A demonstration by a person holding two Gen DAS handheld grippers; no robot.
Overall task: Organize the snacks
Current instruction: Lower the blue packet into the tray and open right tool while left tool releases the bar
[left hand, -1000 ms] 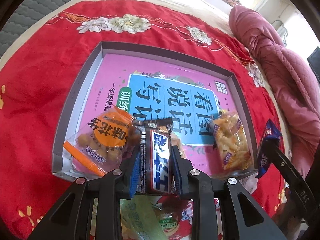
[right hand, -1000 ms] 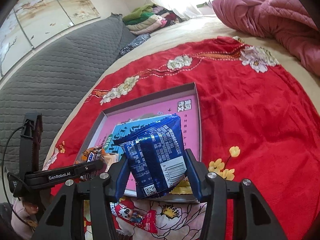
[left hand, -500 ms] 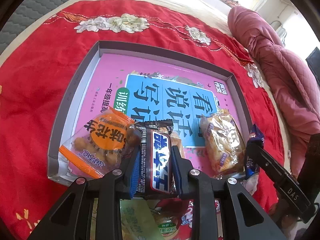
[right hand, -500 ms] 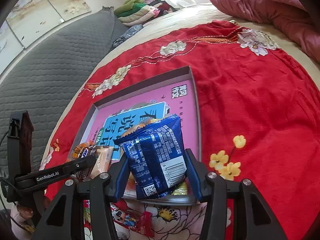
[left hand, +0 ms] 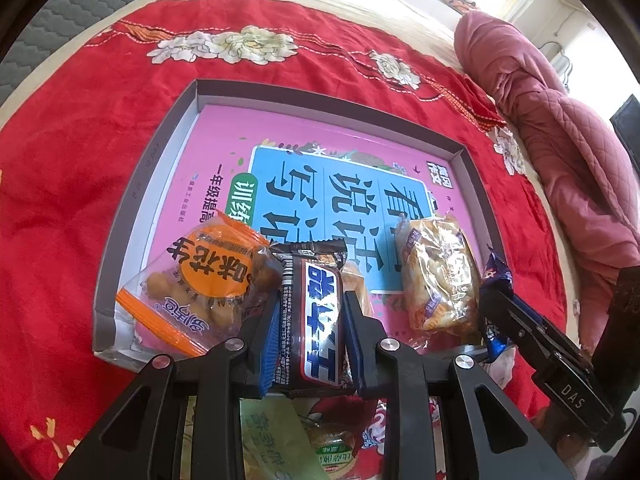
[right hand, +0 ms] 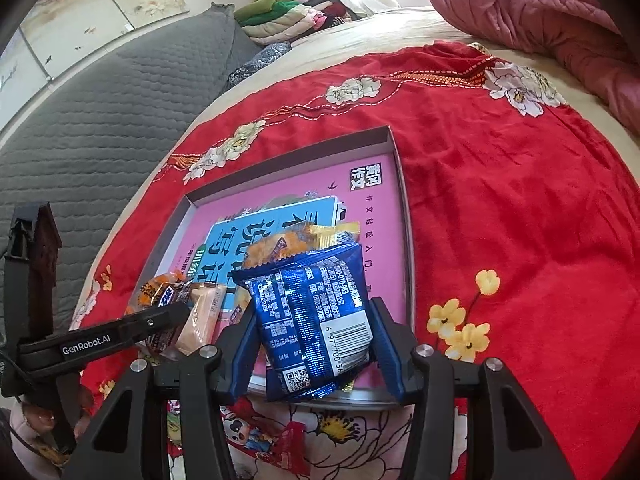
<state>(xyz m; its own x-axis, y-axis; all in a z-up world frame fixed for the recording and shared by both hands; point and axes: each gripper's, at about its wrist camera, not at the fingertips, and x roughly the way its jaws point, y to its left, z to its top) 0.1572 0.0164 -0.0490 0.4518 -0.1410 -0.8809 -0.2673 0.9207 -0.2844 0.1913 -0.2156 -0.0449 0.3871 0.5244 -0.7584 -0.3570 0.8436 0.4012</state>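
Note:
My left gripper [left hand: 310, 320] is shut on a brown chocolate bar [left hand: 314, 318], held over the near edge of a grey shallow box [left hand: 132, 200] lined with a pink book. An orange peanut pack [left hand: 200, 288] and a clear yellow snack pack [left hand: 438, 276] lie inside the box. My right gripper [right hand: 314, 340] is shut on a blue snack bag [right hand: 316, 320], held at the box's near right corner [right hand: 404, 240]. The left gripper also shows in the right wrist view [right hand: 160, 320], and the right gripper in the left wrist view [left hand: 516, 320].
The box sits on a red floral blanket [left hand: 60, 160] on a bed. A green snack pack [left hand: 276, 436] and a red wrapper [right hand: 292, 444] lie on the blanket in front of the box. A pink quilt [left hand: 580, 160] is at the right, a grey headboard [right hand: 100, 120] at the left.
Both grippers have moved forward over the box's near edge with their snacks still held. The right gripper's blue bag has come closer to the yellow pack.

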